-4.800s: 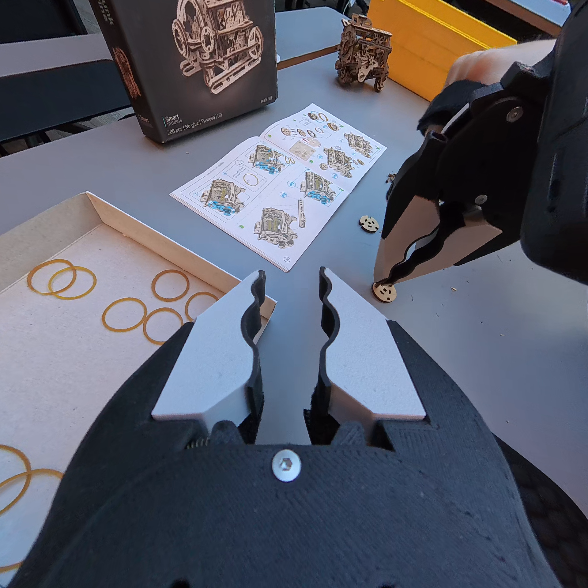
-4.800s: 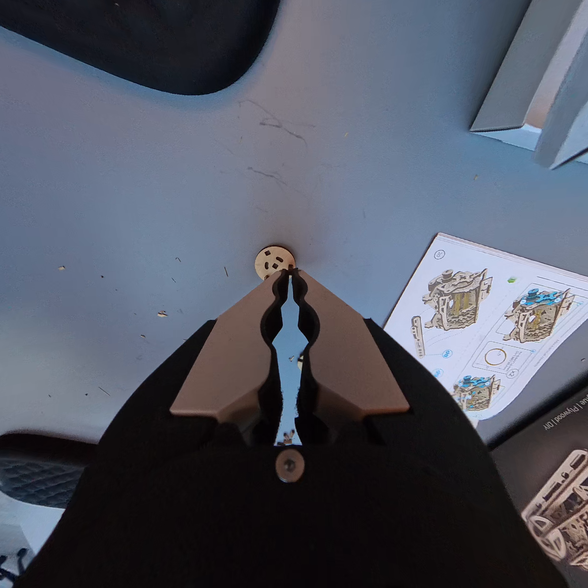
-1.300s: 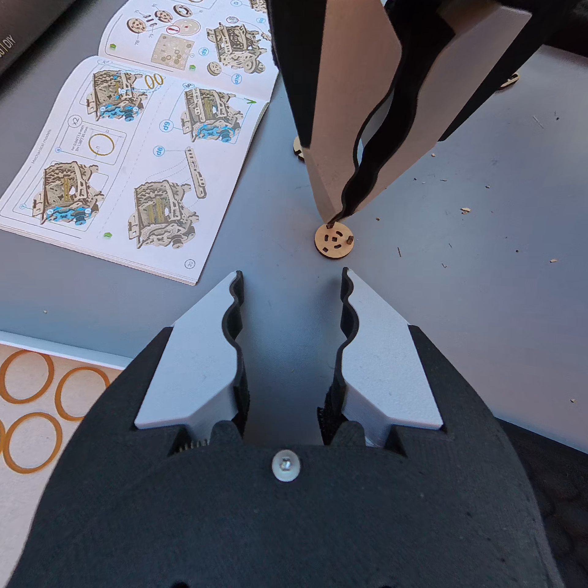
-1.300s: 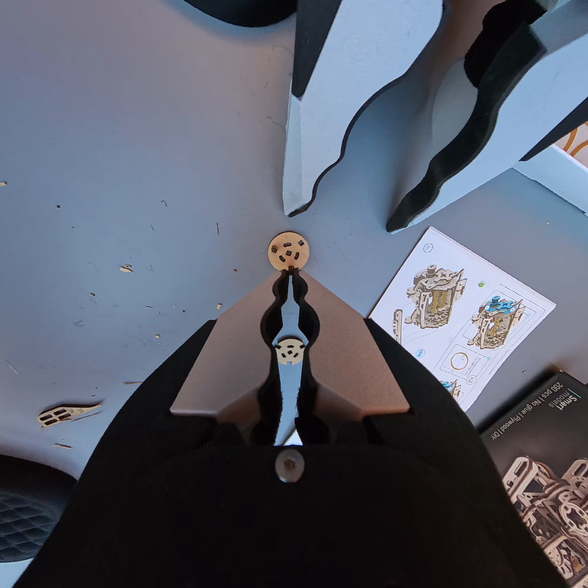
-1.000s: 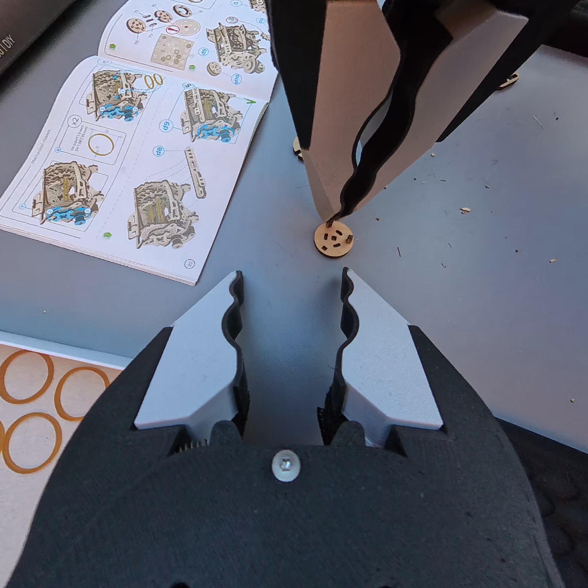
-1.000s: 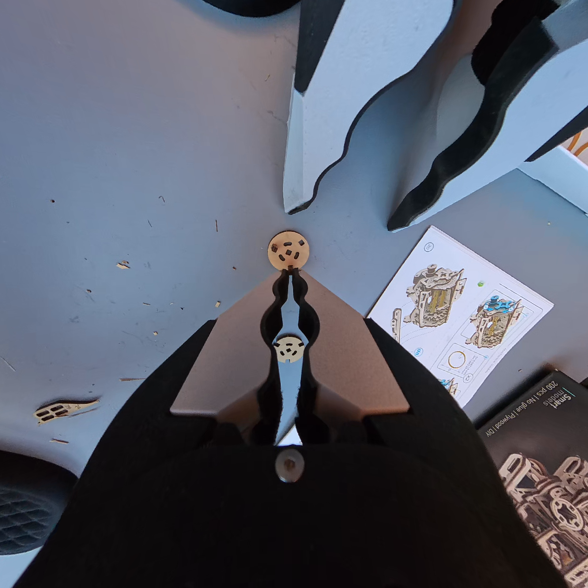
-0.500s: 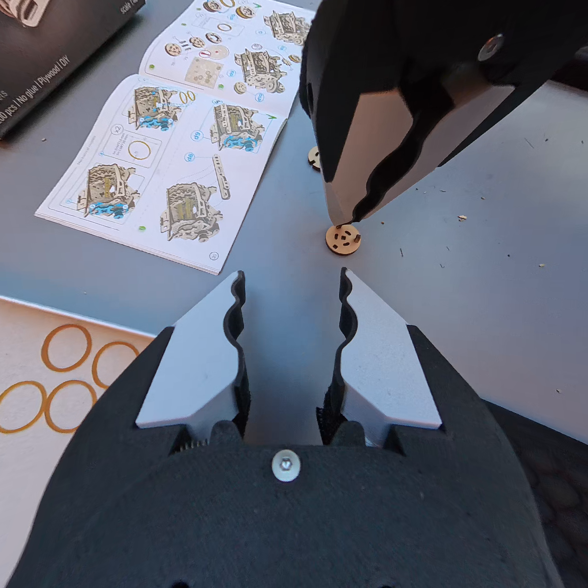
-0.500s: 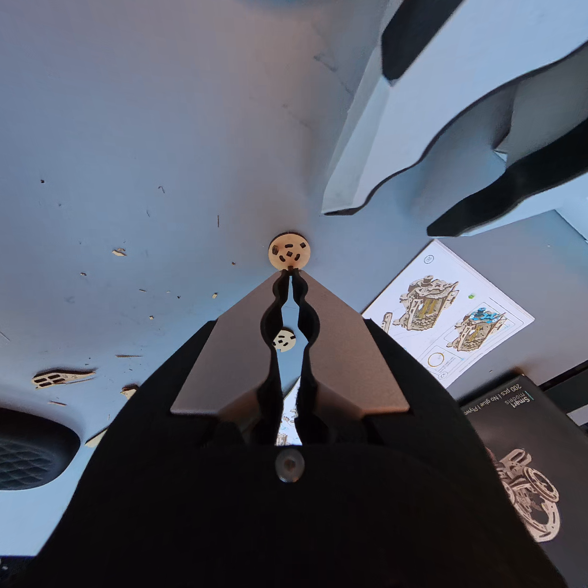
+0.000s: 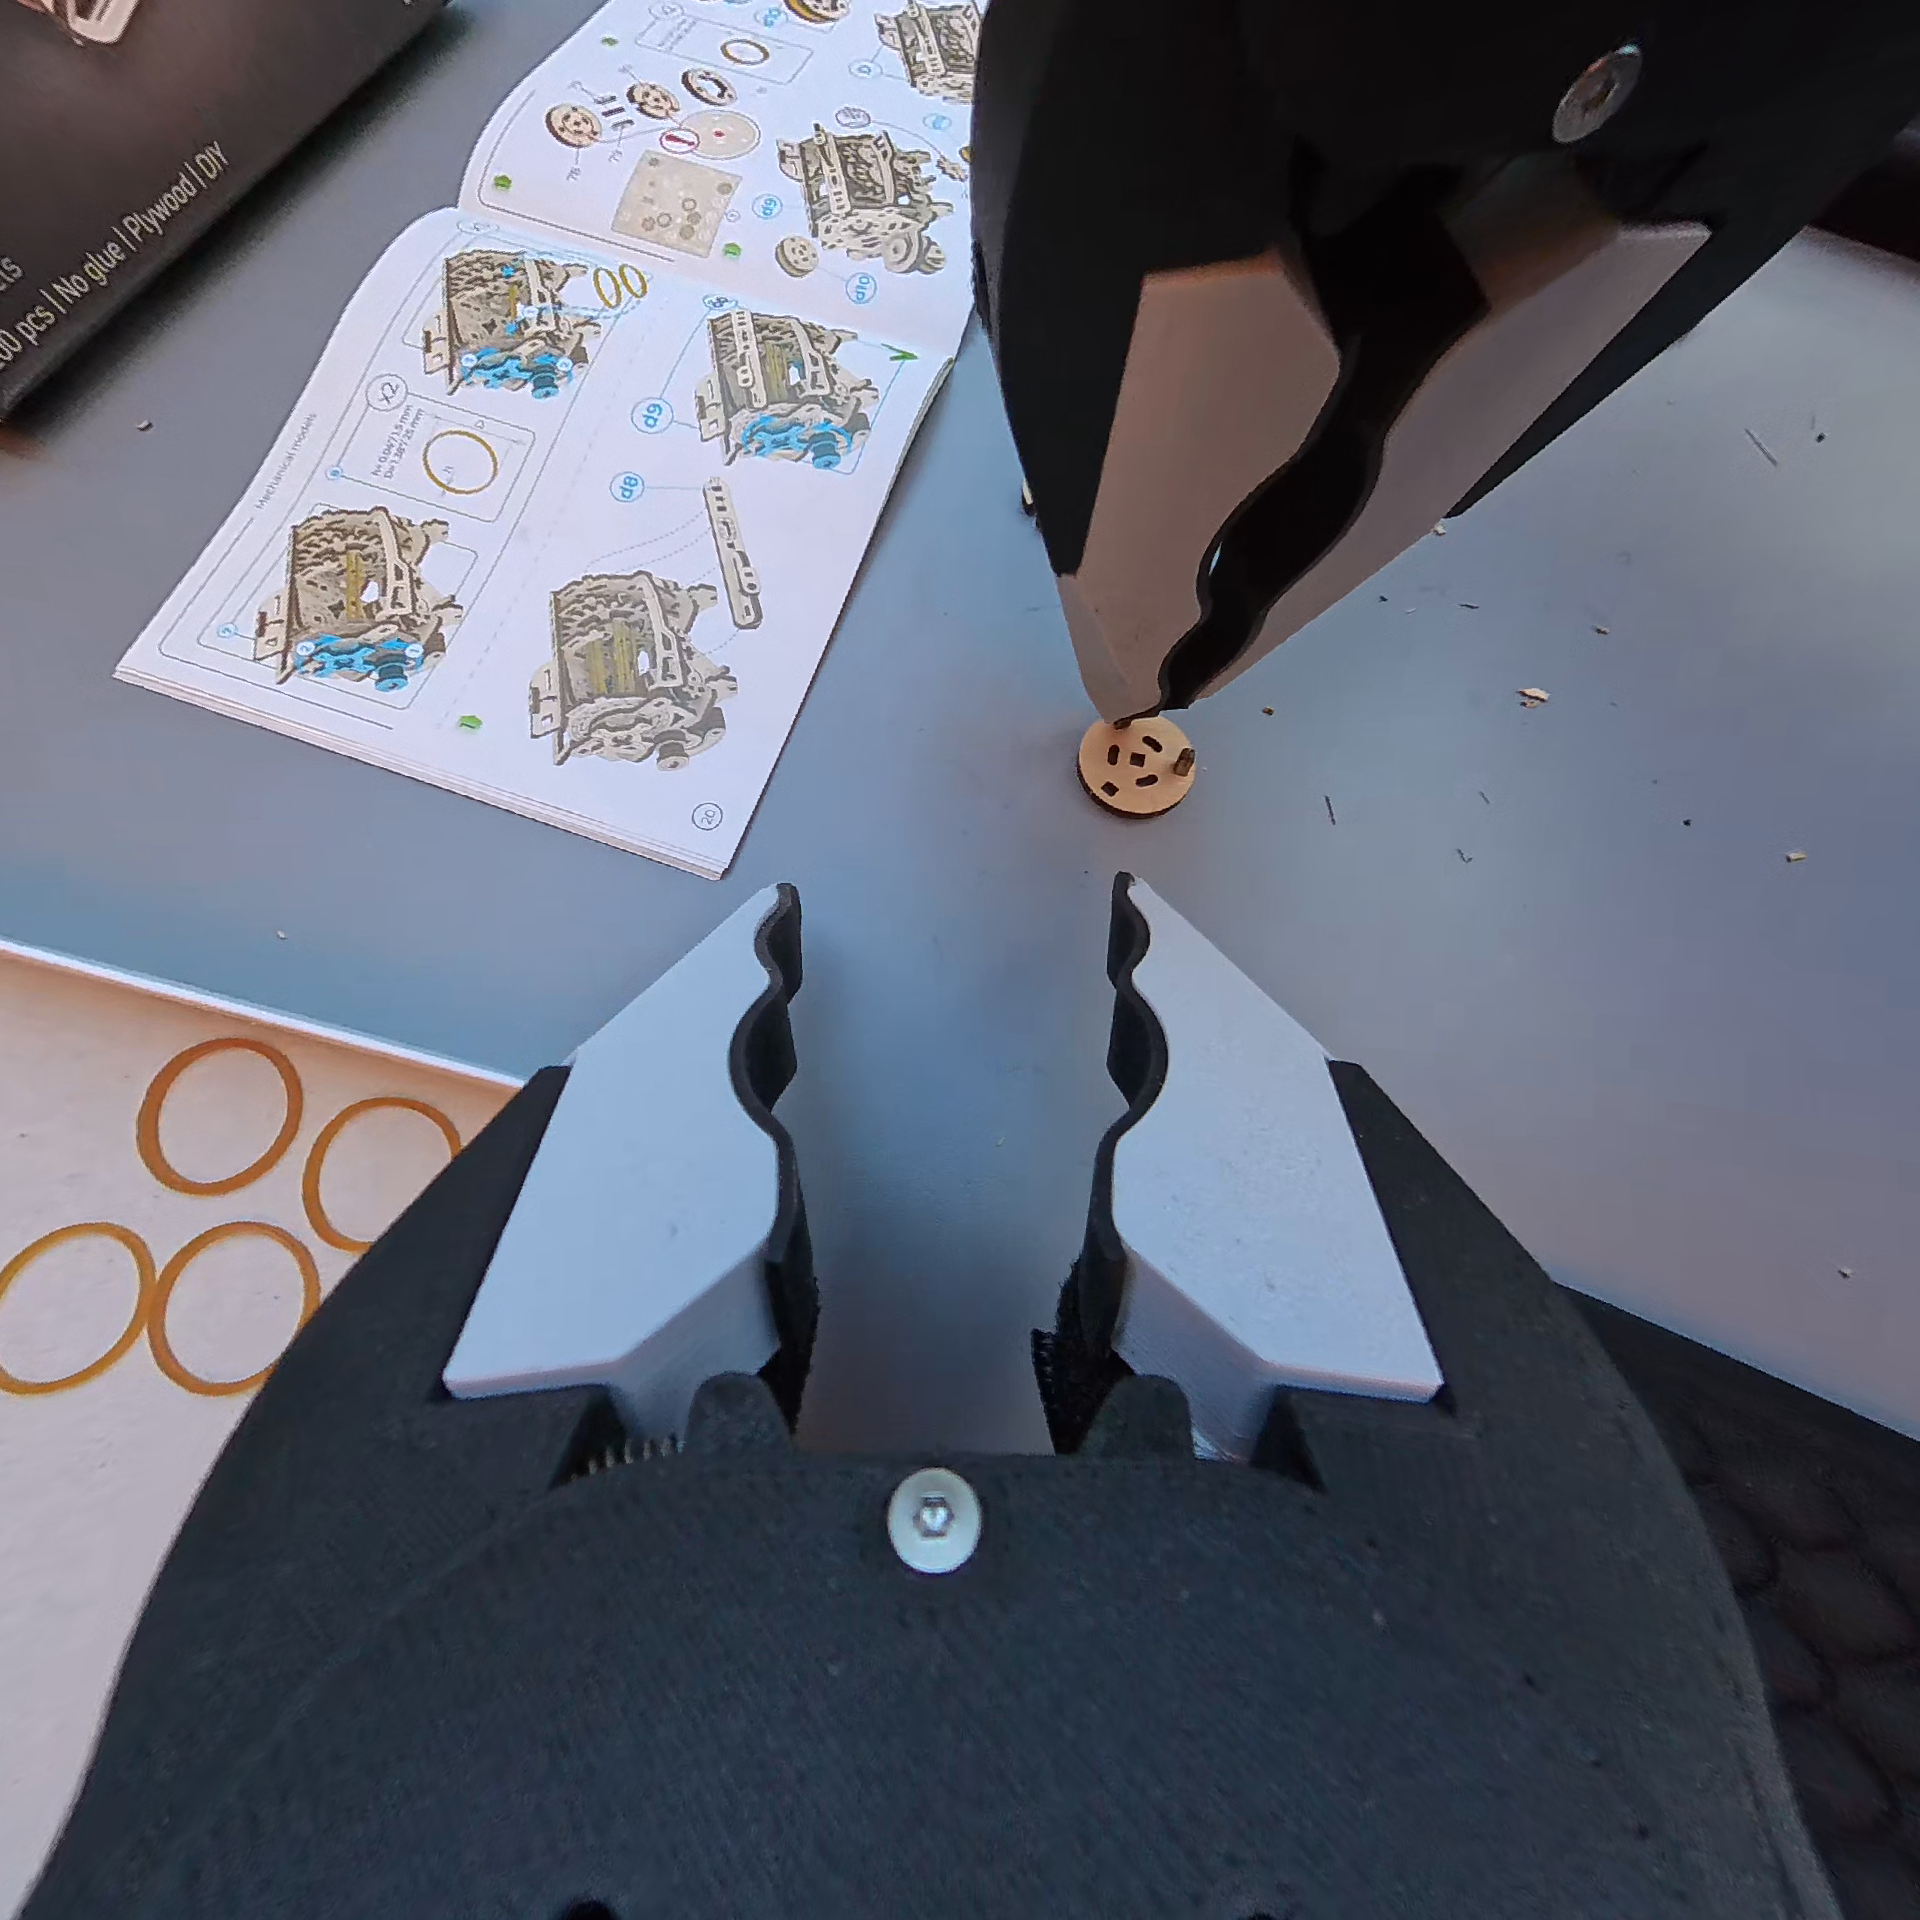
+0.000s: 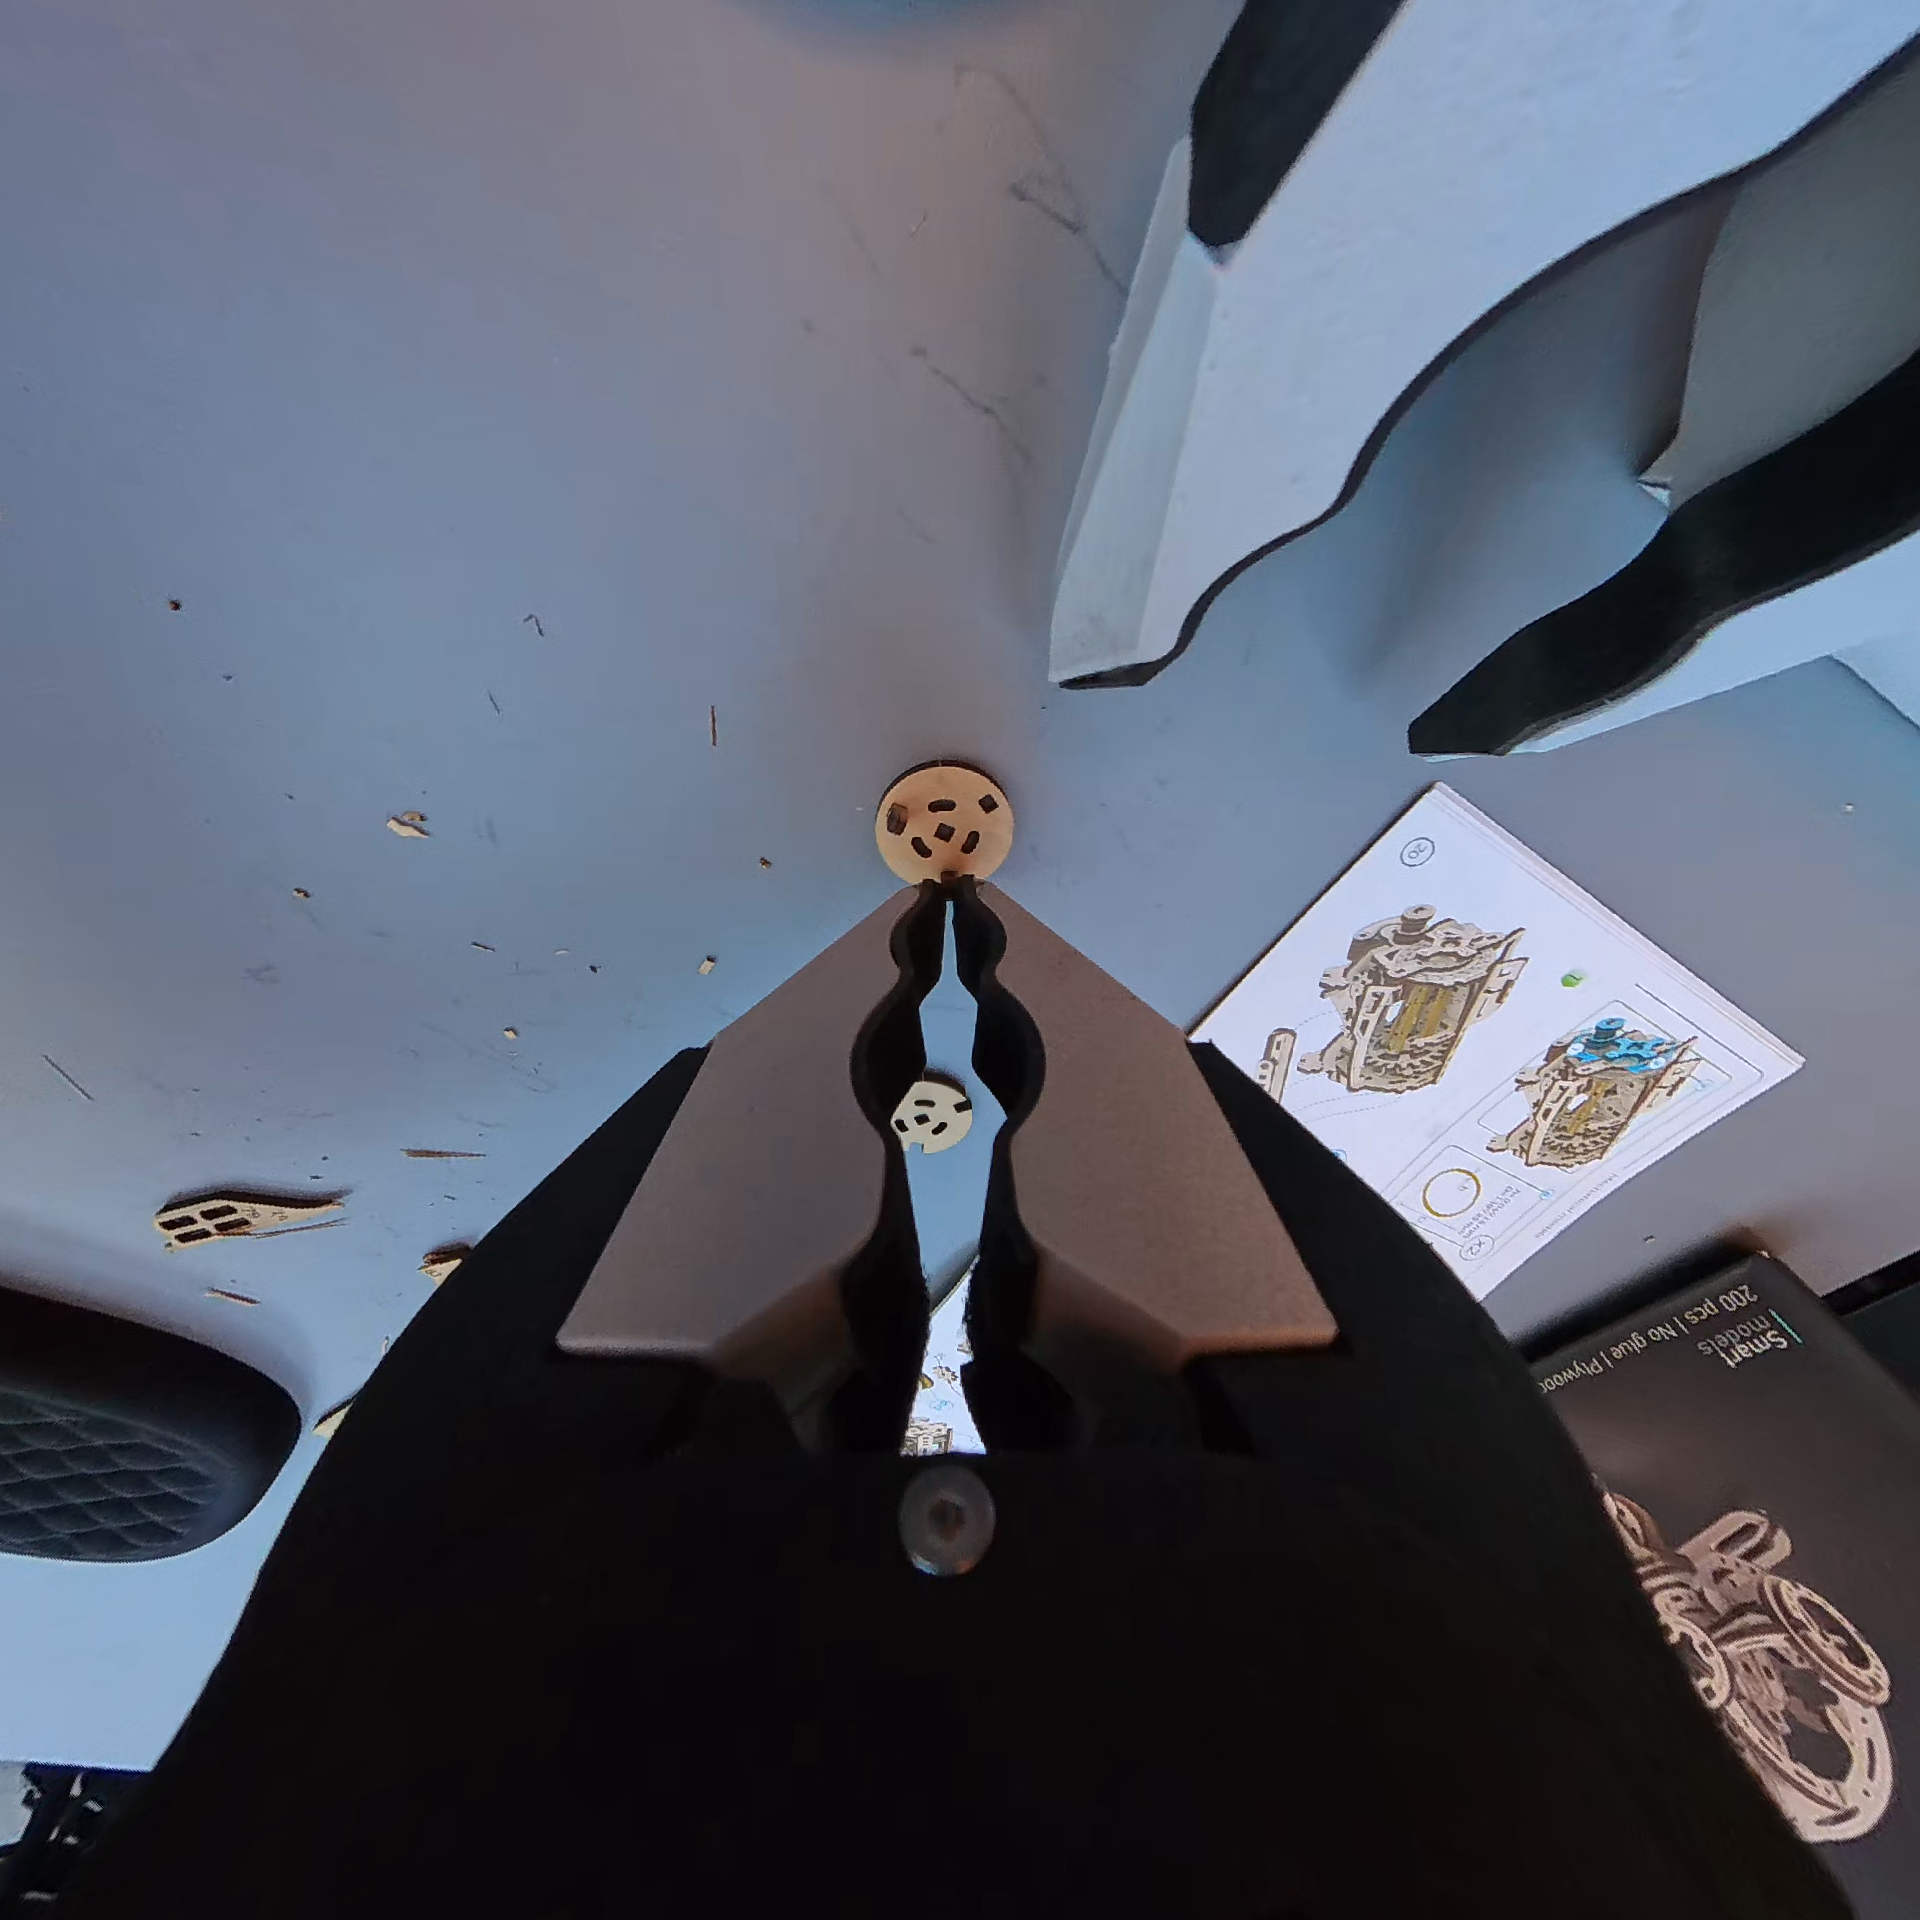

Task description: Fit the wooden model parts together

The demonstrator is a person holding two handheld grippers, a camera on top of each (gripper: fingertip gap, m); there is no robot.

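A small round wooden disc [image 9: 1136,767] with several slots lies flat on the grey table [image 9: 1558,1039]. One short peg stands in a slot near its rim. The disc also shows in the right wrist view [image 10: 943,831]. My right gripper [image 9: 1138,712] comes down from the upper right. It is shut on a tiny wooden peg, with its tips [image 10: 951,881] at the disc's edge. My left gripper [image 9: 956,894] is open and empty, a short way in front of the disc. It shows at the upper right of the right wrist view [image 10: 1278,707].
An open instruction booklet [image 9: 540,468] lies left of the disc, with a dark model box [image 9: 104,156] beyond it. A cardboard tray [image 9: 62,997] holds several rubber bands [image 9: 218,1112]. A second wooden disc [image 10: 930,1114] and a wood offcut [image 10: 239,1216] lie under and beside my right gripper. Across from one pair of fingers to the other is roughly 6 cm.
My left gripper came in toward the disc, then drew back a little in the last second, still open. My right gripper has kept its shut tips at the disc's edge.
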